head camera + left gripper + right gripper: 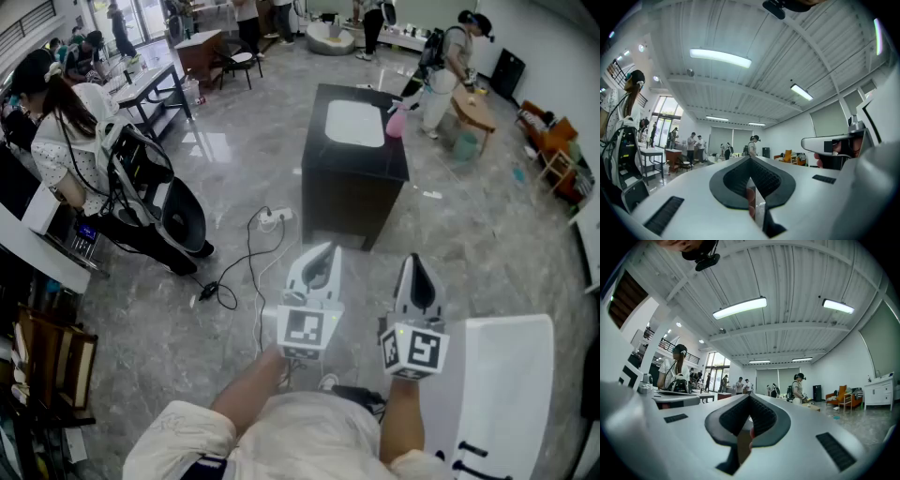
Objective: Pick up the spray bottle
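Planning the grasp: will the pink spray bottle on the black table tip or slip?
The pink plastic spray bottle stands upright and narrow near the right edge of the black block-shaped table: a sideways push would probably tip it, maybe off the top. Likely light and stiff; smooth plastic could slip. Fill level too distant to tell.

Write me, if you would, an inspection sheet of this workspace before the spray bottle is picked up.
Surface: black table carrying a white tray.
Job's things: pink spray bottle upright at the tabletop's right edge, beside the tray.
Clutter: nothing seen.
Grippers: left gripper and right gripper both shut, empty, well short of the table.
Cables: black cable and white power strip on the floor left of the table.
Surroundings: seated person at left, standing person beyond the table, white cabinet at right.
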